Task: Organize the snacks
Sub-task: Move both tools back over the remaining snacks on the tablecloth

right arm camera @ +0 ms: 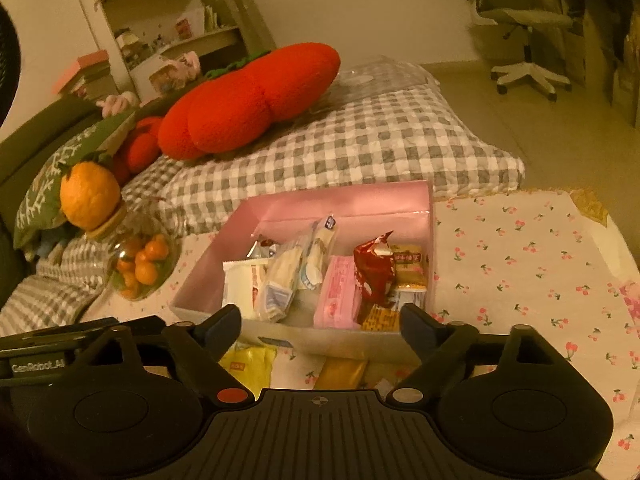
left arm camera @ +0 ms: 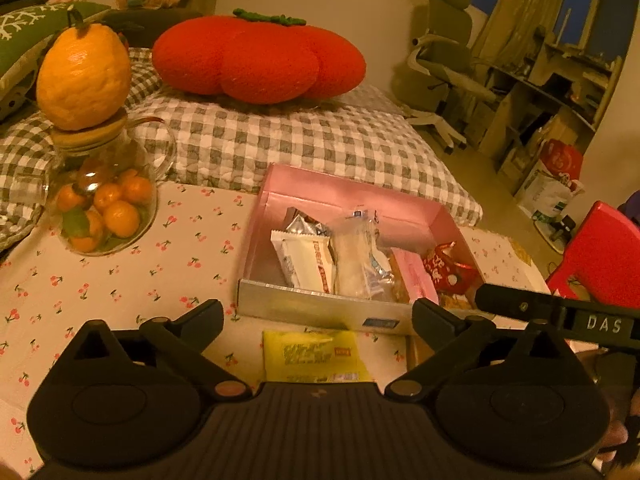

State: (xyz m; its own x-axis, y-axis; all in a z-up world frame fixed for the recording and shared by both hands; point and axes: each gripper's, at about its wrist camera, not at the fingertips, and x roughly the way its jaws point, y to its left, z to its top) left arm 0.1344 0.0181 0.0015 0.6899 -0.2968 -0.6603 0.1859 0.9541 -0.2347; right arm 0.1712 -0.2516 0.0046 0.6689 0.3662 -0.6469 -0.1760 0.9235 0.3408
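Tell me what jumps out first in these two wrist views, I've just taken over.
The big red tomato-shaped cushion on the checked bedding behind the table dominates. Nearer, the pink box of wrapped snacks sits mid-table, with a yellow packet lying just outside its near wall. At the left stands a glass jar of small oranges, a large orange fruit on its lid.

table (right arm camera: 520,240) – cherry cloth | on it: pink box (right arm camera: 352,204) – glass jar (left arm camera: 108,208) – yellow packet (left arm camera: 316,354)

Bare cherry-print tablecloth (right arm camera: 520,248) lies open right of the pink box (right arm camera: 304,208); glass jar (left arm camera: 105,204) blocks its left.
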